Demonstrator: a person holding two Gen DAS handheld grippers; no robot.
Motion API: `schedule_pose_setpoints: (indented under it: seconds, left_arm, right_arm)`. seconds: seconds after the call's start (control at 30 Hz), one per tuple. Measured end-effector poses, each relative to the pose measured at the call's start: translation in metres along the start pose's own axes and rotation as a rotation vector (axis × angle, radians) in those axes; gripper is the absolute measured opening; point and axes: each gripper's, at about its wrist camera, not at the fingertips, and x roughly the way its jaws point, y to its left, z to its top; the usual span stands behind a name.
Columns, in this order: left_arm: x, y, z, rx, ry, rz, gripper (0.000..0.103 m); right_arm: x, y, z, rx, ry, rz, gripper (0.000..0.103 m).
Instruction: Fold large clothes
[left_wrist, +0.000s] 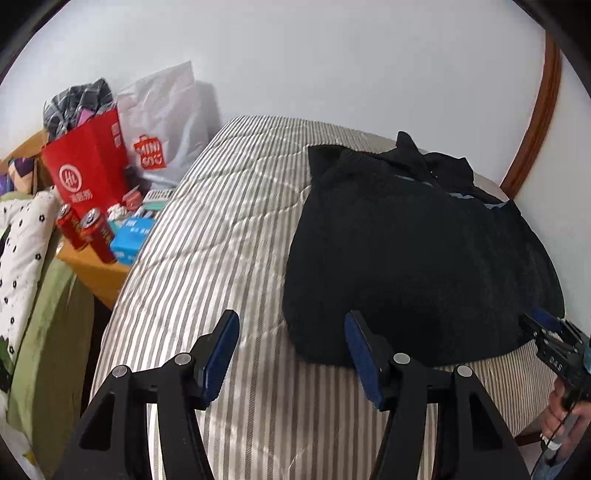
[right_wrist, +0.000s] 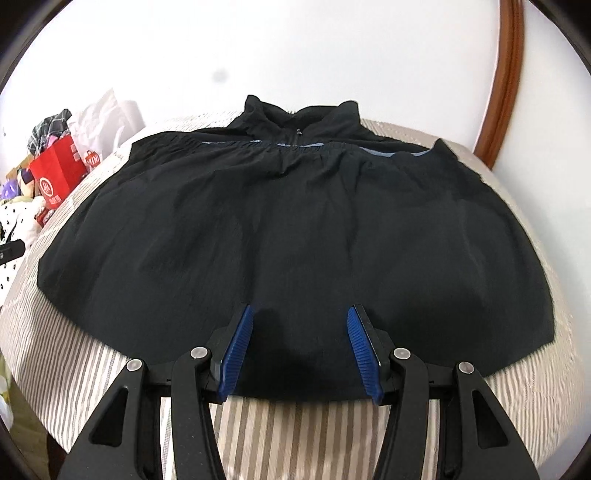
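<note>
**Desk:** Where does the garment lie?

**Photographer:** A black jacket (right_wrist: 295, 229) lies flat on a bed covered by a grey-and-white striped quilt (left_wrist: 207, 236), its lower part folded up over its upper part so that a thin light-blue strip of lining shows along the folded-up hem. The stand-up collar (right_wrist: 299, 114) with its zip points toward the white wall. In the left wrist view the jacket fills the right half of the bed, with bare quilt to its left.

**Desk:** And the two claws?

**Photographer:** Both stand apart and grip nothing. The right gripper (right_wrist: 299, 332) hangs over the jacket's near folded edge, its blue pads (right_wrist: 236, 350) spread with only cloth seen beneath them (no pad presses the fabric). The left gripper (left_wrist: 291, 347) hangs at the jacket's near left corner, one finger over bare quilt, the other in front of the black cloth; nothing sits between its fingers. The right gripper also shows at the right edge of the left wrist view, a person's hand (left_wrist: 561, 413) around its handle.

**Desk:** Surroundings?

**Photographer:** Left of the bed, a wooden side table (left_wrist: 96, 273) carries a red paper bag (left_wrist: 88, 166), a white shopping bag (left_wrist: 162, 122), two red cans (left_wrist: 88, 232) and a blue box (left_wrist: 129, 240). A brown wooden frame (right_wrist: 506, 81) curves at the right.
</note>
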Motion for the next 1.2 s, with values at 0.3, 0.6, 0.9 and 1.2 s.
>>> schedule_pose_setpoints:
  seconds: [0.3, 0.6, 0.9, 1.2]
  left_arm:
    - [0.006, 0.021, -0.031, -0.016, 0.046, 0.027, 0.057]
    - [0.009, 0.039, -0.044, -0.021, 0.059, 0.044, 0.057]
    - [0.014, 0.054, -0.046, -0.048, 0.052, 0.035, 0.057]
    - [0.014, 0.061, -0.052, -0.058, 0.056, 0.027, 0.057]
  right_arm:
    - [-0.014, 0.042, -0.024, -0.150, -0.005, 0.063, 0.053]
    - [0.010, 0.133, -0.017, -0.384, -0.018, 0.149, 0.056]
    - [0.014, 0.190, -0.012, -0.499, -0.063, 0.188, 0.056]
    - [0.016, 0.236, -0.006, -0.600, -0.098, 0.175, 0.056]
